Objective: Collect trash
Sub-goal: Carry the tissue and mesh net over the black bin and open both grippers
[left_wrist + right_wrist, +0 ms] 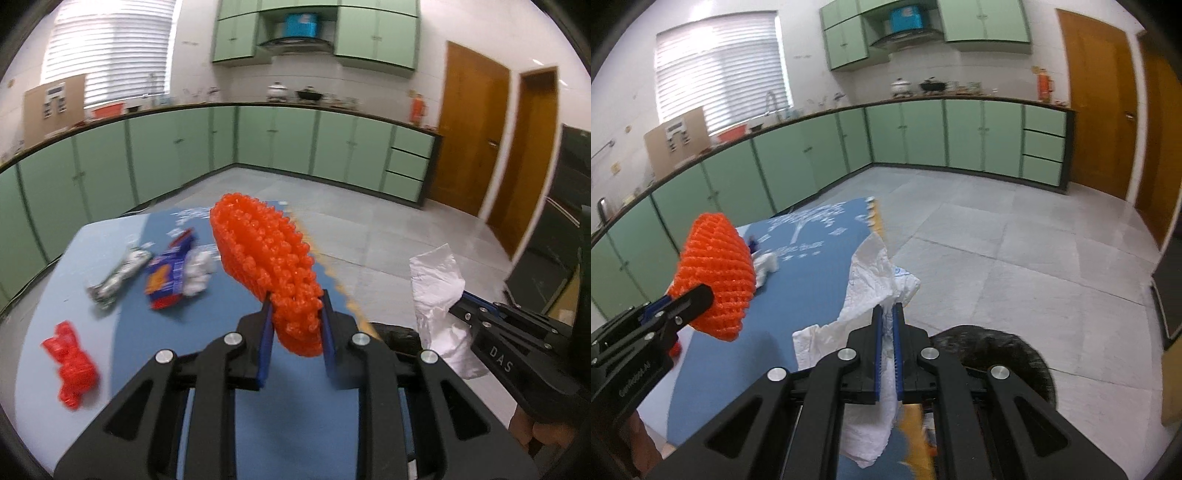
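Note:
My left gripper (297,306) is shut on an orange foam net (266,258) and holds it above the blue table (229,424); the net also shows in the right wrist view (716,277). My right gripper (888,310) is shut on a crumpled white paper towel (875,284), held above the table's right edge; the towel also shows in the left wrist view (439,295). On the table lie a red foam net (72,363), a silver wrapper (120,277), a blue snack wrapper (168,273) and a white crumpled tissue (197,271).
A black round bin (997,354) sits on the floor just right of the table, below my right gripper. Green cabinets (295,144) line the far walls, wooden doors (472,129) stand at the right. The tiled floor (1015,240) lies beyond.

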A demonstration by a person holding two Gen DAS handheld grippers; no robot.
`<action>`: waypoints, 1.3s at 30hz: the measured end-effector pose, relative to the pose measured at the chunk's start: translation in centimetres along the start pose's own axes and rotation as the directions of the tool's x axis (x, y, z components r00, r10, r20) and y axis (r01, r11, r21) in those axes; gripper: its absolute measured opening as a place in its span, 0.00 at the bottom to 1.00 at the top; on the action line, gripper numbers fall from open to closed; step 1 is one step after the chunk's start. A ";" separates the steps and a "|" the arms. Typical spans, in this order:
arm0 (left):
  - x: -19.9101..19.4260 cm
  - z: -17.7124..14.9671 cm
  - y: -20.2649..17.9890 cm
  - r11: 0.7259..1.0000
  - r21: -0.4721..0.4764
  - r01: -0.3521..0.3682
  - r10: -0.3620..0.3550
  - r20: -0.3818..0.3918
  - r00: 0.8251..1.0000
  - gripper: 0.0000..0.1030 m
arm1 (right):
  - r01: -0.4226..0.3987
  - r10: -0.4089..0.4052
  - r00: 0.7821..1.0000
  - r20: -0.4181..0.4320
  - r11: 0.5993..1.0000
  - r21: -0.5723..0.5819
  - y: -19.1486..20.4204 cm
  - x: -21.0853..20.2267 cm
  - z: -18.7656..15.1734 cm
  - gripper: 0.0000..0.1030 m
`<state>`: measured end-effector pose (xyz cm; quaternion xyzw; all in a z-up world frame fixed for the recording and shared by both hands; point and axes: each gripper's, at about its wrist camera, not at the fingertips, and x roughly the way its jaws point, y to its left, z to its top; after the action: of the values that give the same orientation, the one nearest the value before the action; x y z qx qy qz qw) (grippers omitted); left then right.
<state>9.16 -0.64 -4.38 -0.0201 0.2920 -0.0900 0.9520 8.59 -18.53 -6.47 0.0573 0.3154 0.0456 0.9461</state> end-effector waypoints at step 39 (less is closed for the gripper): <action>12.9 -1.9 -13.4 0.934 0.098 0.344 -0.306 -0.277 0.911 0.38 | 0.252 -0.221 0.961 -0.168 0.947 0.198 -16.4 2.1 -6.8 0.27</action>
<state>16.43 -16.15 -11.84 0.0125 0.3982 -0.2701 0.8765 7.03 -33.95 -15.39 0.1189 0.3905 -0.0992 0.9075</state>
